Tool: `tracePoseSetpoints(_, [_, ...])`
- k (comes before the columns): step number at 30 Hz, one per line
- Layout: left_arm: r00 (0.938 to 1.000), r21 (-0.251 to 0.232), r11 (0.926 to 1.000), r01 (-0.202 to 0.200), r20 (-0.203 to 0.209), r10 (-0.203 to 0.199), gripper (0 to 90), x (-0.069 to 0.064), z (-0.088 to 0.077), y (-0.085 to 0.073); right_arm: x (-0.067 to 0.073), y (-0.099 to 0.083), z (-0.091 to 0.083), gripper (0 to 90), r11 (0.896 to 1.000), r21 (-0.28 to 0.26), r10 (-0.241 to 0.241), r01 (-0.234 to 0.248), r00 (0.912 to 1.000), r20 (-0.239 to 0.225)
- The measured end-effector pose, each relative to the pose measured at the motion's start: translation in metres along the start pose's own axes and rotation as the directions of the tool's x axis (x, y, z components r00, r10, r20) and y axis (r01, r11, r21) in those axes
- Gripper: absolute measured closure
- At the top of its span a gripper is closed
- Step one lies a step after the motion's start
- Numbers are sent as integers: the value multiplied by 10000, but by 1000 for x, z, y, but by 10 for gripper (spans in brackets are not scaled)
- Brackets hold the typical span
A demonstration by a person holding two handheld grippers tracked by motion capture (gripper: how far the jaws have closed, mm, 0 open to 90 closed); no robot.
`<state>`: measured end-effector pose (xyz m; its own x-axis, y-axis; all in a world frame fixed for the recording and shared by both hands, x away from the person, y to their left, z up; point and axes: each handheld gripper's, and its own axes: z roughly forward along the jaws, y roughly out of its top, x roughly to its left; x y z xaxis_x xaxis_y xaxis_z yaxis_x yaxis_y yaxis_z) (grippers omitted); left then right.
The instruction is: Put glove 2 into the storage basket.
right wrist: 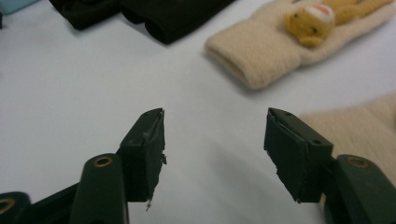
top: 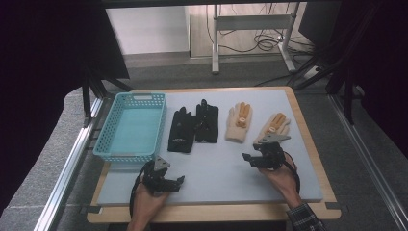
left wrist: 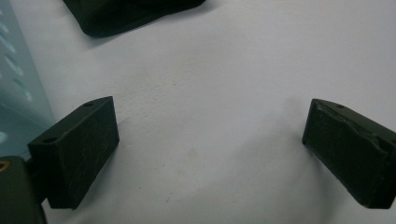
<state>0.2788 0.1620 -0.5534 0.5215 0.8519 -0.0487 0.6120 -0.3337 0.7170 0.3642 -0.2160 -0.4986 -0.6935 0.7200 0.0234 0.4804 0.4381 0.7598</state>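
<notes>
R tongs [top: 251, 158] sit at approx 5 o'clock on the worktop [top: 216, 168], jaws partly apart w/ nothing between them, only bare worktop surface in the gap per the right gripper view; pads clear of any fabric. The nearest cream glove [top: 273, 129] lies just beyond them at 12–1 o'clock from the R tongs, its cuff edge showing at 3 o'clock beside the right-hand jaw in that view, close but whether touching can't tell. L tongs [top: 181, 180] rest at approx 7 o'clock on the worktop, jaws wide, nothing between them, just grey surface. Person's hands come in from the 6 o'clock edge, one on each gripper body; a checked sleeve [top: 303, 219] shows on the R arm. Second cream glove [top: 239, 122] lies at 11 o'clock from the R tongs, cuff toward the person, small orange-yellow fingers on its back. Two black gloves [top: 193, 127] lie side by side, touching, near worktop centre, approx 12–1 o'clock from the L tongs. Blue basket [top: 131, 154] stands at 9–10 o'clock on the worktop, just left of the black gloves, at 11 o'clock from the L tongs.
</notes>
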Motion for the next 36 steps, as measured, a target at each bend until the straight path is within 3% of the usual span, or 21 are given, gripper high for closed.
tracePoseSetpoints(10, [10000,-8,10000,2,0,-2,42,0,0,0,-4,33,29,481,9999,43,-99,101,9985,-537])
tracePoseSetpoints(23, [10000,23,10000,-37,9,37,42,0,0,0,2,78,82,611,9975,236,-648,662,9964,-540])
tracePoseSetpoints(28, [10000,25,10000,-42,5,42,42,0,0,0,4,93,103,597,9965,305,-768,784,9958,-493])
tracePoseSetpoints(36, [10000,3,10000,-17,13,17,42,0,0,0,5,108,138,437,9964,478,-684,701,9970,-365])
